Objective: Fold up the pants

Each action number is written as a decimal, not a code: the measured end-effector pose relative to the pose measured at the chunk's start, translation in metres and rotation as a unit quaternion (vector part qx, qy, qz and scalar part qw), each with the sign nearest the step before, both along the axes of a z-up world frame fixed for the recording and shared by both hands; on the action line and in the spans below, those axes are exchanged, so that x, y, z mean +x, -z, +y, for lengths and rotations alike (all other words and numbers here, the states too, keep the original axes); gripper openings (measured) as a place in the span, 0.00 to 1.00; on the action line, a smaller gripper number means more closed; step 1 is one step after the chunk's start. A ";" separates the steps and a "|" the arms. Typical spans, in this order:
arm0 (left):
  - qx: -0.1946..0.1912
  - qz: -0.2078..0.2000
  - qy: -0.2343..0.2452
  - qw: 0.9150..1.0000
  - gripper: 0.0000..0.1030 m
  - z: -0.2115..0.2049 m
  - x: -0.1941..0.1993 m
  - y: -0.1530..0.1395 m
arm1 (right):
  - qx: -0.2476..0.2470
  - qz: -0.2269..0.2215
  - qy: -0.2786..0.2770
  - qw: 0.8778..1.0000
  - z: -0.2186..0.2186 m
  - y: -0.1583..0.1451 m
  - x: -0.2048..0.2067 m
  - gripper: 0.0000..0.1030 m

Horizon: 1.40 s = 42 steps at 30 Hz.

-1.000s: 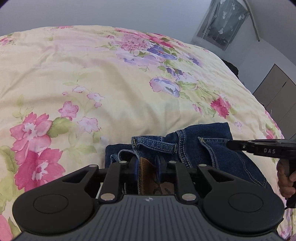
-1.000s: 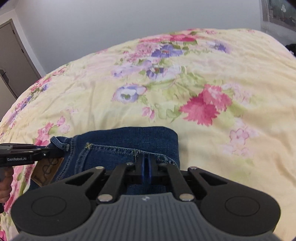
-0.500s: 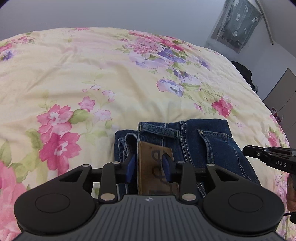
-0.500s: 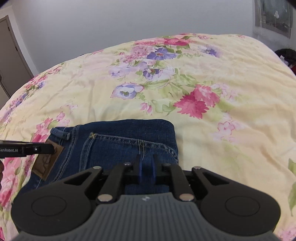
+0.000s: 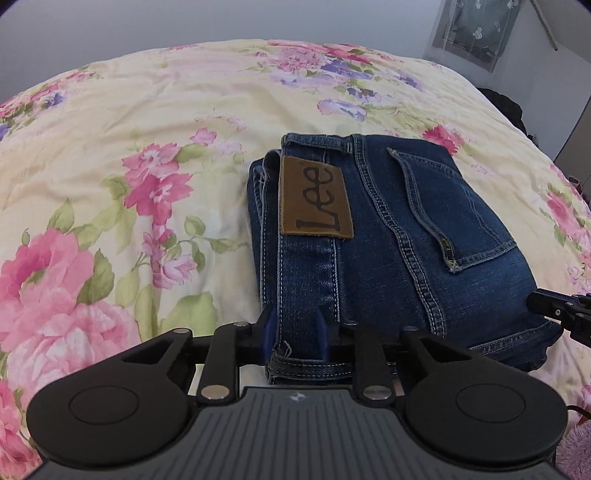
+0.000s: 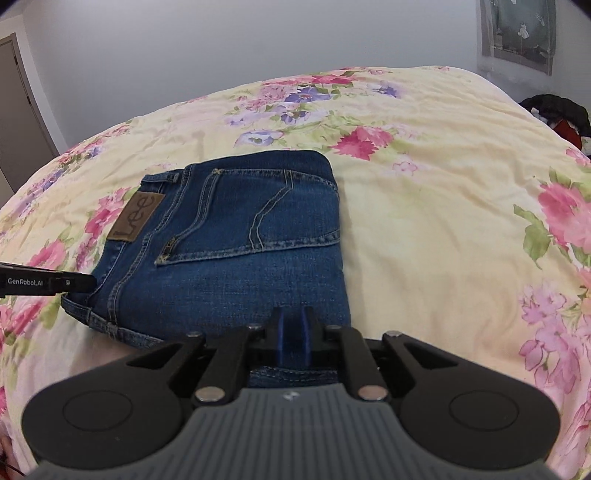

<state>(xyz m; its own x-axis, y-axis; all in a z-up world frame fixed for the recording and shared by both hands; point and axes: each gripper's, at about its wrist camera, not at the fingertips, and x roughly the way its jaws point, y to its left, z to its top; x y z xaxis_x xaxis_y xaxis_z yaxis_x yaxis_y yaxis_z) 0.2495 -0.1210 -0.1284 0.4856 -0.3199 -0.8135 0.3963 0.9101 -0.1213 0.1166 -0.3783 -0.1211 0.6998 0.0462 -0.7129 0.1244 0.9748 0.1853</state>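
The blue jeans (image 5: 399, 236) lie folded into a compact stack on the flowered bedspread (image 5: 147, 122), back pocket and brown Lee patch (image 5: 314, 201) facing up. My left gripper (image 5: 295, 330) is open at the near left corner, its blue pads either side of the waistband edge. My right gripper (image 6: 291, 330) is open by a small gap at the near right edge of the jeans (image 6: 236, 240), denim between its pads. Each gripper's tip shows in the other's view, the right (image 5: 554, 306) and the left (image 6: 77, 283).
The bedspread (image 6: 443, 206) stretches all around the jeans. Dark clothes (image 6: 557, 114) lie at the bed's far right edge. A door (image 6: 22, 110) stands at the left and a picture (image 5: 476, 33) hangs on the back wall.
Both grippers have opened, let go of the jeans and pulled back toward me. The folded jeans now lie flat on the bed, farther ahead in both views.
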 end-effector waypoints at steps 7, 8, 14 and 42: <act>0.014 0.011 0.001 1.000 0.27 -0.008 0.002 0.022 | 0.030 0.029 0.018 0.999 -0.005 0.035 0.007 0.04; 0.011 0.014 0.000 1.000 0.27 -0.007 0.002 0.022 | 0.035 0.032 0.018 0.999 -0.006 0.036 0.008 0.04; 0.001 0.023 -0.003 1.000 0.27 -0.003 0.003 0.020 | 0.016 0.035 0.011 0.999 0.000 0.035 0.009 0.04; -0.321 0.146 -0.064 0.934 0.75 0.041 0.122 0.063 | 0.359 0.033 0.054 0.931 -0.111 0.070 0.107 0.49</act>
